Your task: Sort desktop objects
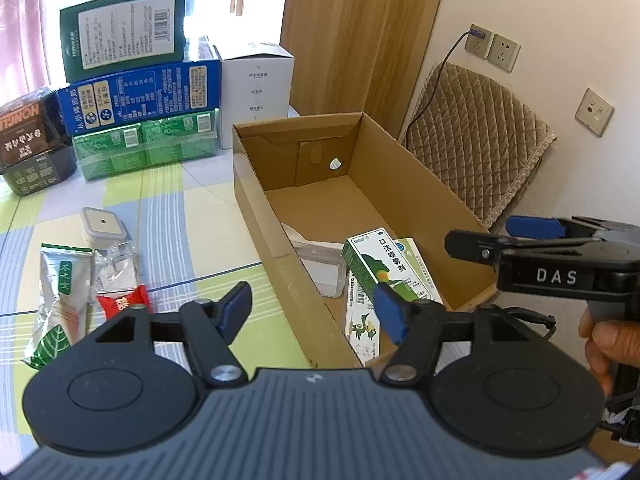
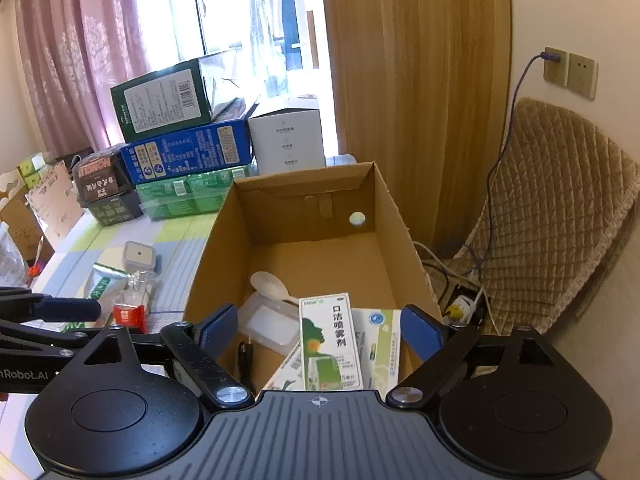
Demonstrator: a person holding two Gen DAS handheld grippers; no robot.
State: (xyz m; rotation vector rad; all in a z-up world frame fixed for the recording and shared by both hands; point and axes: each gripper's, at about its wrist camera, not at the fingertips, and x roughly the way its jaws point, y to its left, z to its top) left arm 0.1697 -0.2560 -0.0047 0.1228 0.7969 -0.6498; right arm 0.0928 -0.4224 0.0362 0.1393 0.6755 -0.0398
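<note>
While both claws hang over the near end of the cardboard box (image 2: 304, 208), I see my right gripper (image 2: 320, 330) spread wide with nothing pinched, and my left gripper (image 1: 314, 312) parted too, straddling the box's left wall — empty as well. Inside lie the green spray carton (image 2: 330, 344), a second medicine carton (image 2: 380, 332) beneath it, a clear lidded container (image 2: 266, 322) and a white spoon (image 2: 270, 286). Left on the tablecloth (image 1: 168, 216) — a foil tea sachet (image 1: 60, 292), a red-ended packet (image 1: 120, 276) and a small square container (image 1: 102, 226).
</note>
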